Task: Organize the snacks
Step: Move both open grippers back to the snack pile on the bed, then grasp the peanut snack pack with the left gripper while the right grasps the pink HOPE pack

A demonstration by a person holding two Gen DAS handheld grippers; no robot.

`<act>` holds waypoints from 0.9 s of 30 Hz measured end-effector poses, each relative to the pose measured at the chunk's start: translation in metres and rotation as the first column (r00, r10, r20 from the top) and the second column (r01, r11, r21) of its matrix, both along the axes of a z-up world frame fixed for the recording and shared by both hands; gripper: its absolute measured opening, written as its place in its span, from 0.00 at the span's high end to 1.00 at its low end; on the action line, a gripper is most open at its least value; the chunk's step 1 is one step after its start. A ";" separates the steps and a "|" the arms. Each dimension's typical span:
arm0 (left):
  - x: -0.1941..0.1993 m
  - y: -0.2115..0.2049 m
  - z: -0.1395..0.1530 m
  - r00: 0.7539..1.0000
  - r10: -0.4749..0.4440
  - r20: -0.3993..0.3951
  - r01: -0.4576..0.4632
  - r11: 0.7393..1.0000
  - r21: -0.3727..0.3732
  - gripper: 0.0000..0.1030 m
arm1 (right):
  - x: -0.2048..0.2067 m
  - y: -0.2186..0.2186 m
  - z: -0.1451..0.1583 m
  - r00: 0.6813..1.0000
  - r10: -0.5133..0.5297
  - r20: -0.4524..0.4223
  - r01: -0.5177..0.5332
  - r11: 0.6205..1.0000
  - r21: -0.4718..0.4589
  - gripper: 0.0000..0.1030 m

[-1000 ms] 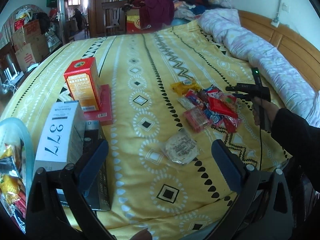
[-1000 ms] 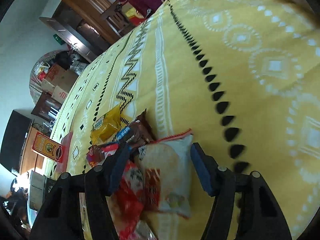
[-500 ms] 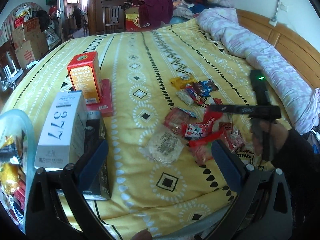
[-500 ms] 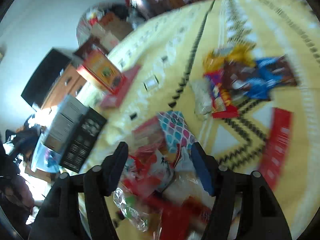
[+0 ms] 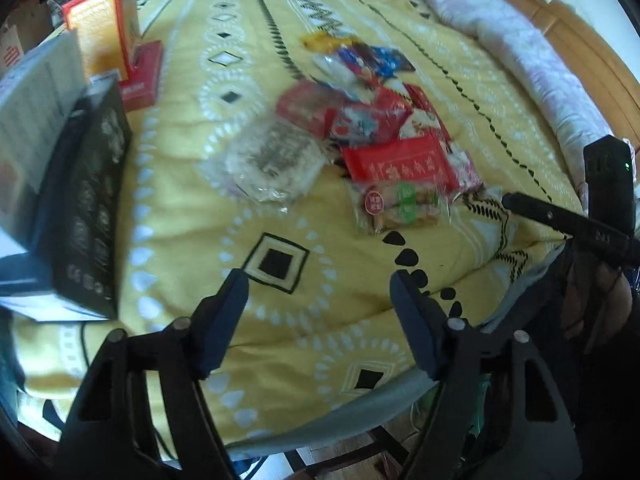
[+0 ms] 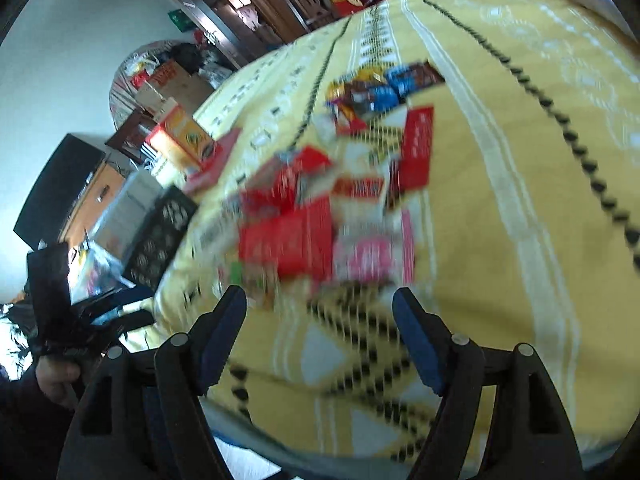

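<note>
My left tongs (image 5: 318, 312) closing on nothing, right tongs (image 6: 318, 328) opening, empty; snack pile (image 5: 384, 148) lies ahead near bed's (image 5: 280, 320) front edge, left nearer

Snack packets (image 5: 372, 132) heaped on yellow bedspread (image 5: 280, 216), boxes (image 5: 72, 184) alongside.
</note>
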State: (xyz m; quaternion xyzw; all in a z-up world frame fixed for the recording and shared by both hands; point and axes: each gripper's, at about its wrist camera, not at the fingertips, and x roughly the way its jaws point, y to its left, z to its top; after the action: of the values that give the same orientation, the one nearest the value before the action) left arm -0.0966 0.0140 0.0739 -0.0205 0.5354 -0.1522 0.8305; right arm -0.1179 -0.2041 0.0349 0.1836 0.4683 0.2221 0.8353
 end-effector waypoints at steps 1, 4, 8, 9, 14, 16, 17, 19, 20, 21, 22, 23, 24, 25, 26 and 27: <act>0.002 -0.006 -0.002 1.000 -0.012 0.002 0.012 1.000 0.008 0.29 | -0.004 0.001 -0.004 1.000 0.007 -0.009 -0.007 1.000 -0.005 0.23; 0.008 -0.017 -0.003 0.999 -0.031 -0.008 0.031 0.999 -0.008 0.29 | -0.012 0.003 -0.009 1.000 0.024 0.008 -0.023 0.997 -0.079 0.23; 0.007 -0.021 -0.003 0.999 -0.037 -0.011 0.037 0.999 -0.010 0.29 | -0.002 0.009 0.000 0.992 0.096 0.081 -0.073 0.965 -0.254 0.23; 0.006 -0.020 -0.003 0.999 -0.032 -0.016 0.032 0.999 -0.012 0.28 | 0.005 0.012 0.002 0.987 0.133 0.095 -0.099 0.949 -0.299 0.23; 0.007 -0.008 -0.002 0.999 0.007 -0.042 -0.009 0.999 -0.045 0.28 | 0.044 0.036 -0.016 0.941 0.338 0.024 -0.281 0.820 -0.499 0.24; 0.007 -0.005 -0.001 0.999 0.016 -0.039 -0.018 0.999 -0.050 0.28 | 0.053 0.046 -0.024 0.918 0.397 0.001 -0.344 0.797 -0.496 0.19; 0.007 -0.004 0.000 0.999 0.020 -0.040 -0.022 0.998 -0.053 0.28 | 0.056 0.051 -0.031 0.913 0.408 -0.013 -0.361 0.791 -0.493 0.18; 0.006 -0.003 0.001 0.999 0.023 -0.038 -0.025 0.998 -0.060 0.28 | 0.057 0.058 -0.037 0.918 0.396 -0.025 -0.360 0.807 -0.468 0.23; 0.005 -0.002 0.001 0.999 0.022 -0.036 -0.024 0.998 -0.062 0.28 | 0.055 0.061 -0.036 0.923 0.385 -0.024 -0.358 0.830 -0.429 0.28; 0.005 -0.002 0.002 0.999 0.021 -0.036 -0.023 0.998 -0.065 0.28 | 0.052 0.061 -0.034 0.930 0.368 -0.014 -0.343 0.853 -0.394 0.32; 0.004 -0.001 0.001 0.999 0.020 -0.037 -0.023 0.997 -0.069 0.28 | 0.046 0.061 -0.032 0.938 0.347 -0.004 -0.326 0.877 -0.352 0.37; 0.004 0.000 0.001 0.999 0.022 -0.039 -0.025 0.997 -0.072 0.28 | 0.040 0.060 -0.030 0.946 0.325 0.002 -0.309 0.901 -0.305 0.40; 0.004 0.001 0.000 0.999 0.024 -0.041 -0.027 0.997 -0.077 0.28 | 0.034 0.058 -0.029 0.954 0.301 0.008 -0.288 0.919 -0.271 0.41; 0.004 0.001 0.000 0.999 0.026 -0.042 -0.029 0.996 -0.080 0.28 | 0.028 0.053 -0.028 0.963 0.270 0.012 -0.261 0.938 -0.227 0.46; 0.003 0.002 0.000 0.999 0.028 -0.042 -0.031 0.996 -0.083 0.28 | 0.022 0.047 -0.026 0.970 0.241 0.016 -0.234 0.952 -0.196 0.50; 0.003 0.003 -0.001 0.999 0.029 -0.042 -0.033 0.996 -0.086 0.28 | 0.017 0.041 -0.025 0.977 0.213 0.025 -0.204 0.961 -0.185 0.51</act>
State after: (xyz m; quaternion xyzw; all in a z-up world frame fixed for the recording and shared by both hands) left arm -0.0938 0.0167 0.0731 -0.0679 0.5448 -0.1619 0.8199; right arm -0.1005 -0.1636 0.0099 0.0513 0.4846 0.2692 0.8307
